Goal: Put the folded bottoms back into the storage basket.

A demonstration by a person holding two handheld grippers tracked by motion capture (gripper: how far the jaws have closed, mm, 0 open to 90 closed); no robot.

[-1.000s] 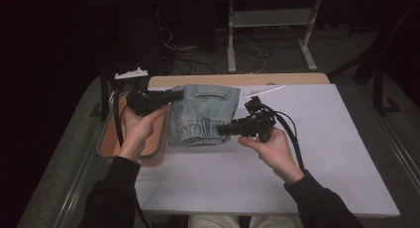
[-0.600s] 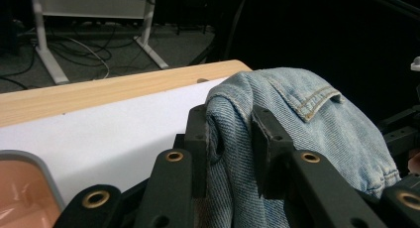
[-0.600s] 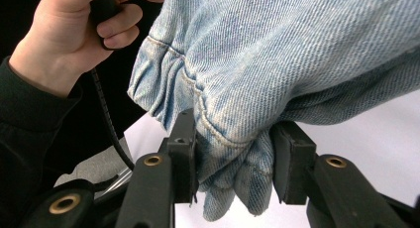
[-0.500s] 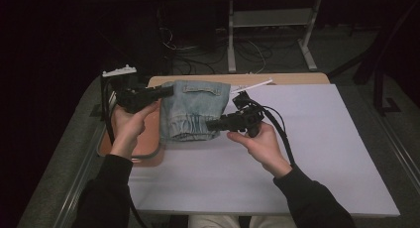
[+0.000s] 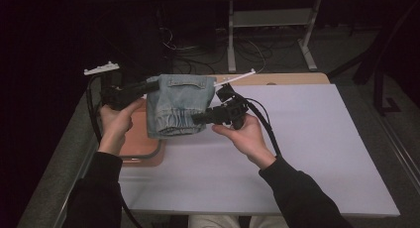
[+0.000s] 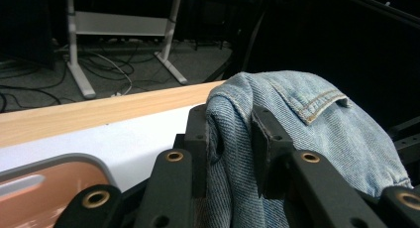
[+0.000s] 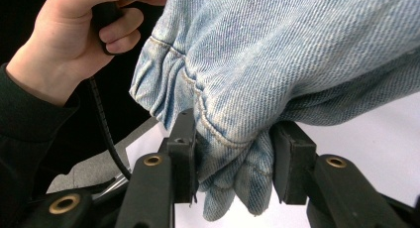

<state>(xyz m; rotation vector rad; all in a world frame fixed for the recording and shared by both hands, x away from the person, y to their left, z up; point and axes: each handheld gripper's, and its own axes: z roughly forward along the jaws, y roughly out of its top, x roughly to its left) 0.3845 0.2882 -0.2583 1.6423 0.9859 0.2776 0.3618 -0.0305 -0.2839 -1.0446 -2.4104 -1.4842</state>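
Holding folded denim shorts [image 5: 181,106] above the desk [image 5: 297,153], left gripper [image 5: 148,87] and right gripper [image 5: 200,118], jaws clamped on fabric, should move level together.

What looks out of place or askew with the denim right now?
Nothing looks damaged or spilled. The folded denim garment hangs lifted off the white table, pinched between the left gripper and right gripper. Its elastic cuff edge is bunched up unevenly, sagging over the orange tray.

Pretty dark room, grey floor [image 5: 346,49] with tangled cables [image 5: 247,49] under a white desk frame [image 5: 270,20]; pale worktop [image 5: 317,148] with a wooden edge.
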